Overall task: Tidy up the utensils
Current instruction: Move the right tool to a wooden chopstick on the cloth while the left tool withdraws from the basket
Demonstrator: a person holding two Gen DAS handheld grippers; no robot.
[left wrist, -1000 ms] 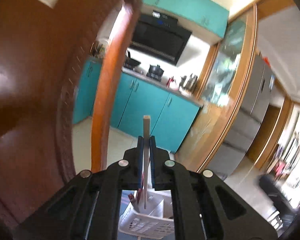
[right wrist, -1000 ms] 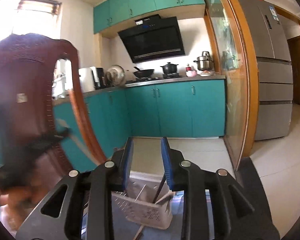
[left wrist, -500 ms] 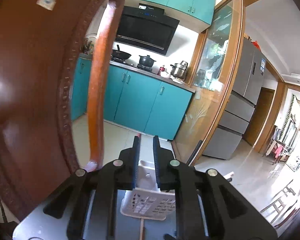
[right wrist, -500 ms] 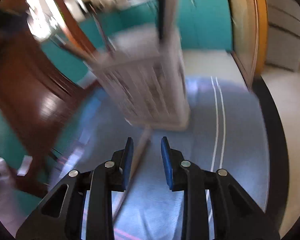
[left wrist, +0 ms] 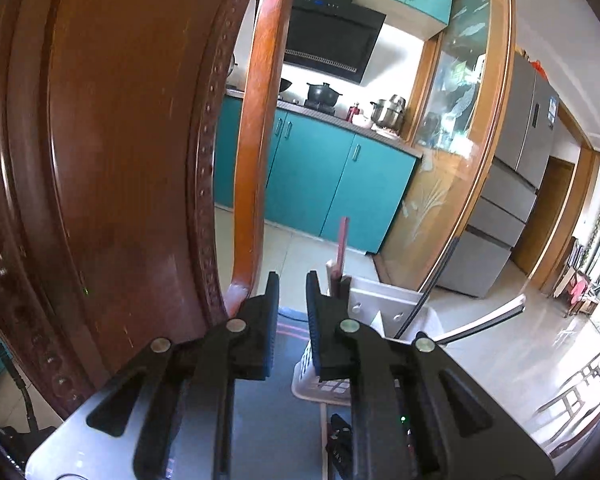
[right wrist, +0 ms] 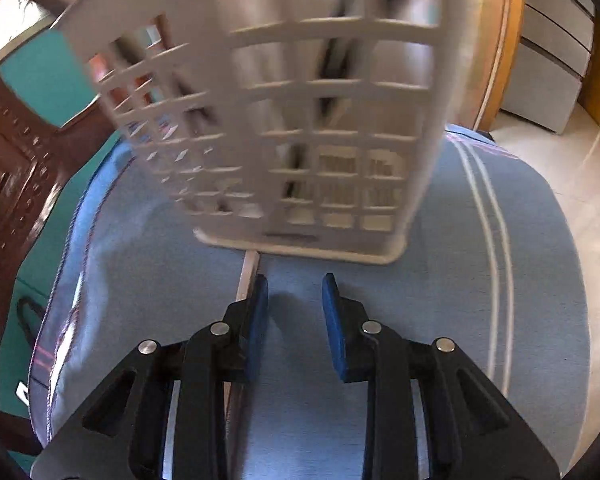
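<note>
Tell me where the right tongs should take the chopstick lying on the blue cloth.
Grip the bare stretch of the chopstick between the white basket and the right tongs, coming straight down from above. It lies flat, its far end at the basket's base, so shift the open tongs left to straddle it crosswise.

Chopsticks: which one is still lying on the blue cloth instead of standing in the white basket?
The pale wooden chopstick lying flat on the blue cloth, by the right gripper's left finger. The others, like the pink-red one, stand upright in the white slotted plastic basket.
</note>
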